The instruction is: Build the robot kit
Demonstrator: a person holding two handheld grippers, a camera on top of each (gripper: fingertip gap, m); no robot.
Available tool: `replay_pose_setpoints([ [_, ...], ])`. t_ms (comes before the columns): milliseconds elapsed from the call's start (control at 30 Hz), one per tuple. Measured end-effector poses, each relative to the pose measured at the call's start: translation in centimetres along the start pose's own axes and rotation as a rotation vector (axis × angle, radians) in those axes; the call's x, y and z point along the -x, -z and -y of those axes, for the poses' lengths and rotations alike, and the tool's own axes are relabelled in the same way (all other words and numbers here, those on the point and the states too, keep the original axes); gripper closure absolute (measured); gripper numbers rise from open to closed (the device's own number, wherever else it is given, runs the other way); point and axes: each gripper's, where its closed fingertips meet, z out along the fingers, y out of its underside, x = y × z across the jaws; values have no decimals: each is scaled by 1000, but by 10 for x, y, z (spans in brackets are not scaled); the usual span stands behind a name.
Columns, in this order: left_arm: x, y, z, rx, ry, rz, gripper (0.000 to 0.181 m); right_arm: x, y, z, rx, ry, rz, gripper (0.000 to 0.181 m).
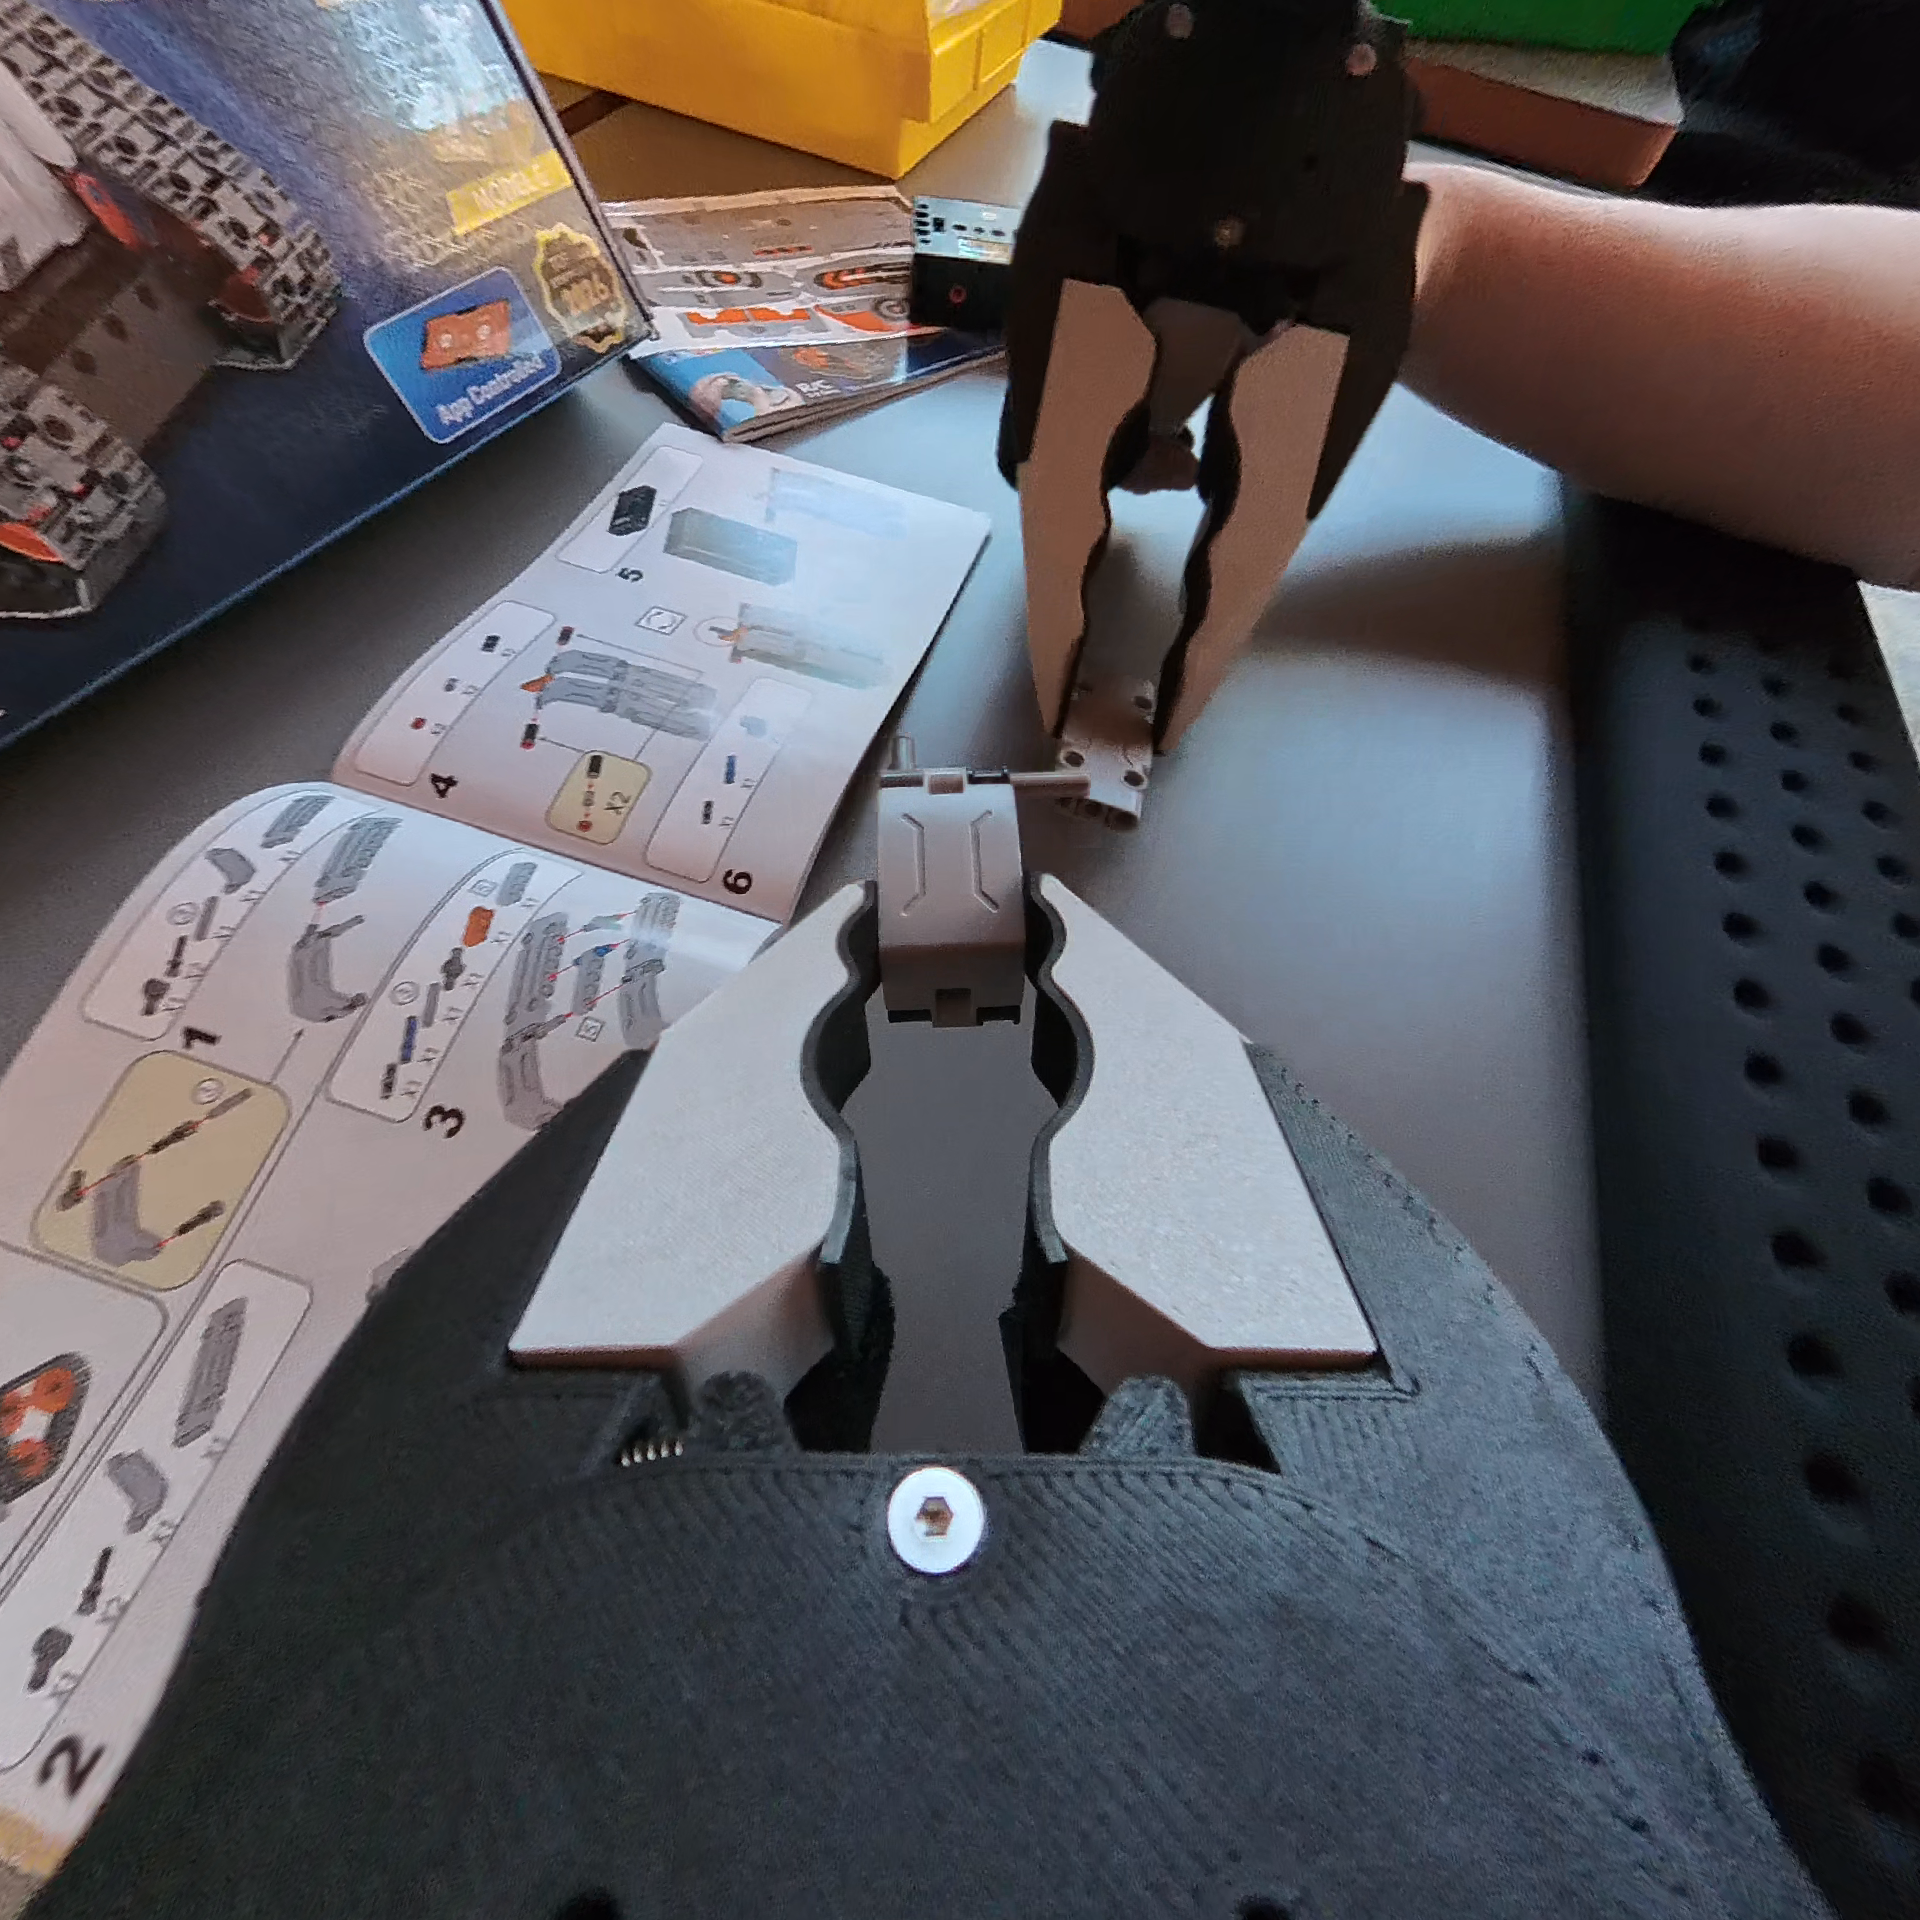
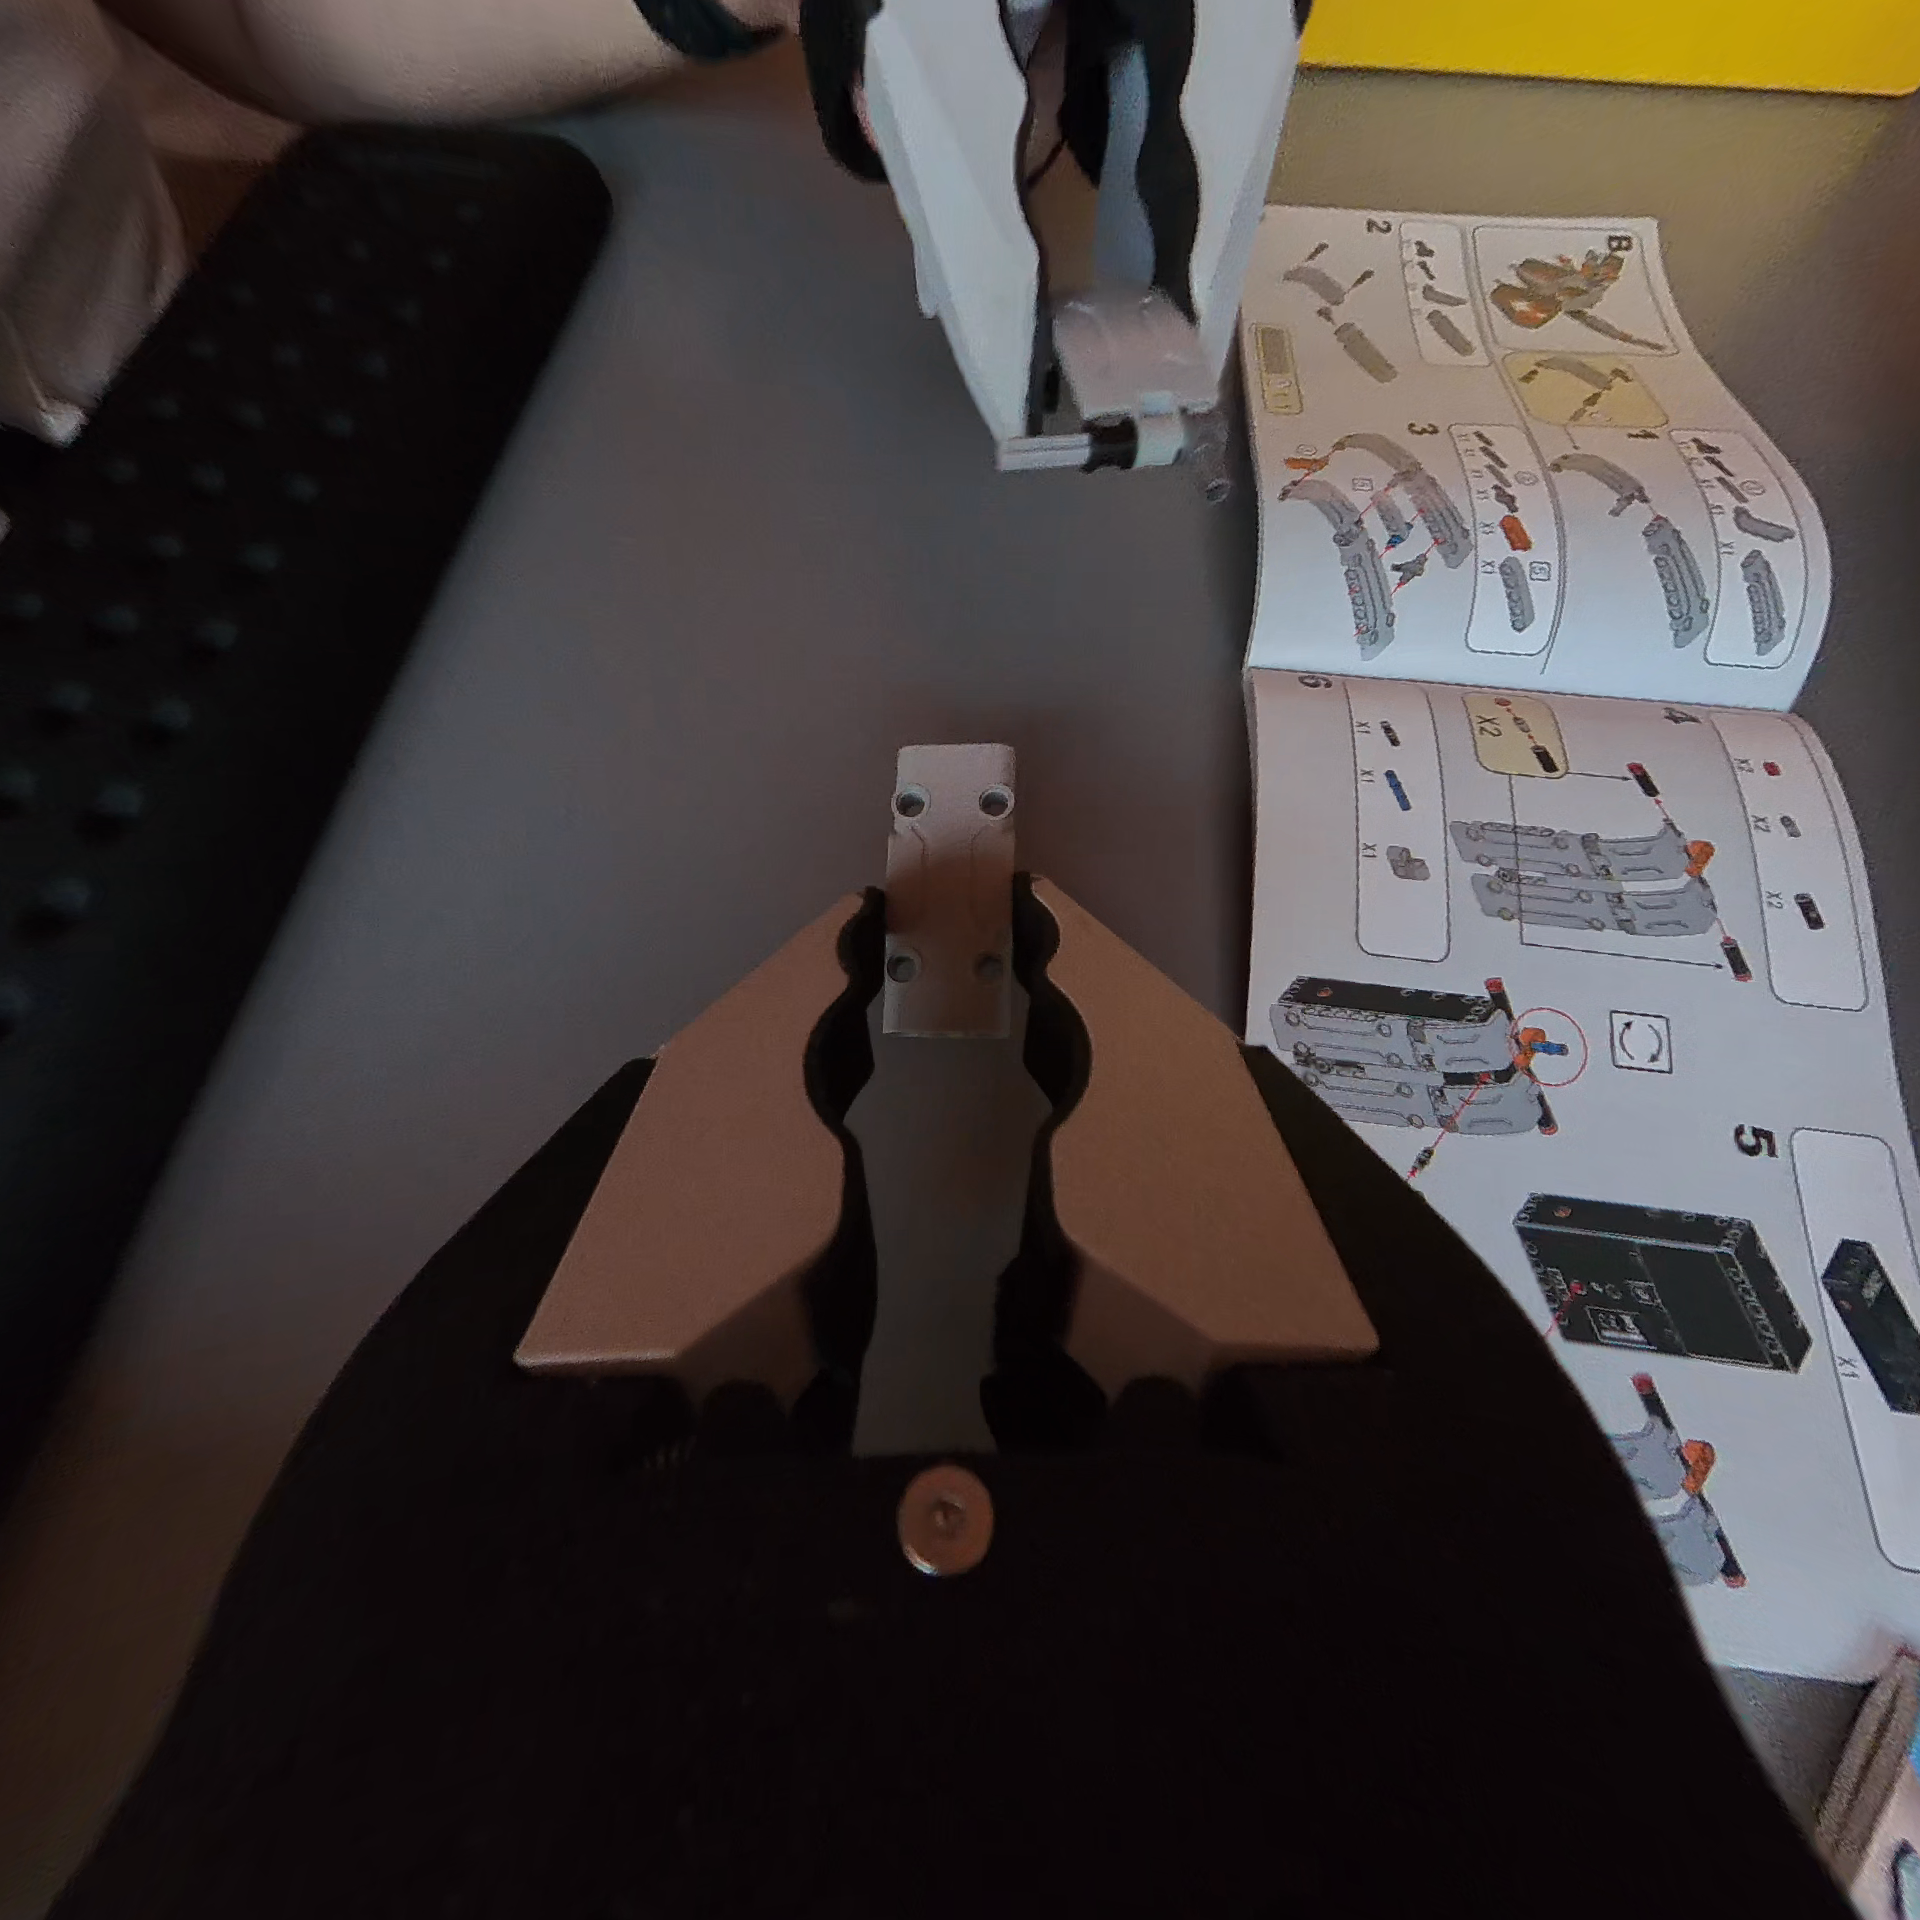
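Toy box cut off leftward

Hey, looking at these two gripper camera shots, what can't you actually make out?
- Left wrist view: the sides of the grey panel piece sit behind the left gripper fingertips.
- Right wrist view: the piece in the left gripper is overexposed and blurred.
- Left wrist view: the yellow bin is cut off by the top edge.
- Both views: the booklet drawings are too small to follow.

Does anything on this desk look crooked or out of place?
Only the open white instruction booklet: its pages bow up off the grey tabletop instead of lying flat. Each pair of tongs, left and right, grips a grey plastic building piece squarely; nothing looks spilled or broken.
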Motion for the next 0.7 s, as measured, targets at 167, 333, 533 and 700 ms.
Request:
replay_pose_setpoints([
  [167,-19,-9,-3,35,-30,-62,155,-1,5,4,-53,1,21,158],
  [333,-30,-16,-9,67,-51,-109,155,1,7,6,-58,27,18,158],
  [533,-38,-19,-12,81,-99,-137,155,5,7,12,-87,32,38,158],
  [700,-43,-20,-13,87,-127,-156,155,9,8,16,-108,22,66,158],
])
